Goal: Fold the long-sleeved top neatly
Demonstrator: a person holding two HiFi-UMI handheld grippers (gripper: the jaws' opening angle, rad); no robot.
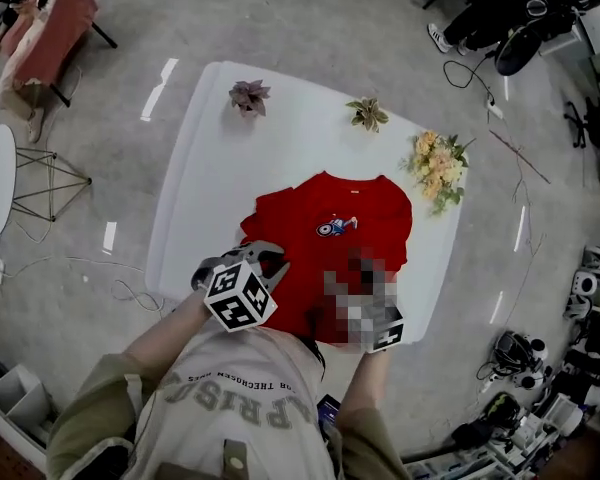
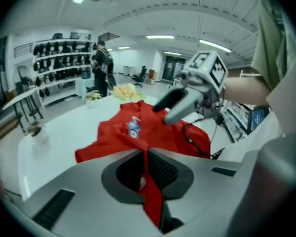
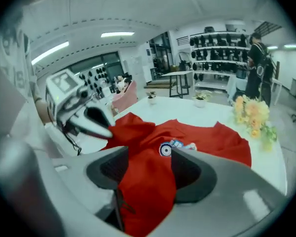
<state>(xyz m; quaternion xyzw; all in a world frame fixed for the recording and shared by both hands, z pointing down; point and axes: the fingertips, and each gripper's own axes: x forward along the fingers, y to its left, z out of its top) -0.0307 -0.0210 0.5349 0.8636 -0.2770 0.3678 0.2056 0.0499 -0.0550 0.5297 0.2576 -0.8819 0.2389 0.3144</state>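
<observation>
left fingers (image 2: pixel 161 170) pinching a fold of red top (image 2: pixel 138 113), right fingers (image 3: pixel 187 168) spread with top between

Red top (image 1: pixel 325 253), small blue chest print, lying rumpled, on white table (image 1: pixel 230 148)

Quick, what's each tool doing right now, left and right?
Left tool: closed, pinching a fold of the red top.
Right tool: open, with the red top between its jaws but not clamped.
</observation>
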